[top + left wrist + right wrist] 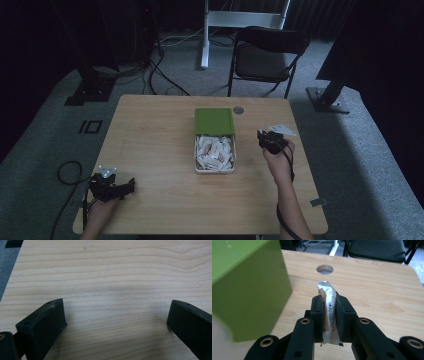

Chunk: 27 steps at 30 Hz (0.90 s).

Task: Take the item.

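Note:
A white box (196, 159) full of several small sachets (214, 152) sits mid-table, its green lid (214, 121) standing open at the far side. My right gripper (261, 135) hovers just right of the box, shut on one silver and brown sachet (327, 305) that stands on edge between the pads. The green lid (244, 287) looms at the left of the right gripper view. My left gripper (131, 185) rests at the table's near left corner. Its fingers (43, 326) stand wide apart over bare wood.
The wooden table (155, 145) has a round cable hole (238, 110) behind the box. A black folding chair (267, 57) stands beyond the far edge. Cables lie on the floor at the left.

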Tool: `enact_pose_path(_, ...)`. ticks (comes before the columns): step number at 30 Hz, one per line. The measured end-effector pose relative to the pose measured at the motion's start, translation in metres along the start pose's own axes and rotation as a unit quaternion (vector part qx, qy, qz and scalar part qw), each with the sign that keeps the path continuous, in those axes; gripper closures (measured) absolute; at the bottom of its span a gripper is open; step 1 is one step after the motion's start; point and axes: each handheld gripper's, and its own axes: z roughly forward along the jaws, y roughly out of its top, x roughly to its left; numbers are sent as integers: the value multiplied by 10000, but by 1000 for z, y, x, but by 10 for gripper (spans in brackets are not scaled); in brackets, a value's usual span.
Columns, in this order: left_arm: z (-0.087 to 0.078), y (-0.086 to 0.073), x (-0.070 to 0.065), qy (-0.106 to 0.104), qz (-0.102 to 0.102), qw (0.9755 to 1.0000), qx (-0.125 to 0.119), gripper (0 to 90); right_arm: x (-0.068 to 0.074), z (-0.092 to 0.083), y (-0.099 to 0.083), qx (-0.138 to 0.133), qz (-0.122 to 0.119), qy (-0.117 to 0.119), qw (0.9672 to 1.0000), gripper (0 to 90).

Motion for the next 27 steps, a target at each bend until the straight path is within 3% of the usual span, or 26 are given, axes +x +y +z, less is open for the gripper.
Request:
enact_pose_path(6, 0, 0, 0, 0, -2, 10000, -1, 27, -12, 18, -16, 175, 219, -178, 9994, 777)
enact_pose_path(17, 0, 0, 0, 0, -2, 10000, -2, 27, -21, 41, -30, 533, 161, -480, 9973, 775)
enact_pose_path(21, 0, 0, 0, 0, -2, 10000, -2, 27, -20, 46, -34, 616, 222, -436, 9969, 765)
enact_pose_path(27, 0, 0, 0, 1, -2, 10000, -2, 27, -18, 44, -35, 527, 608, -50, 9967, 531)
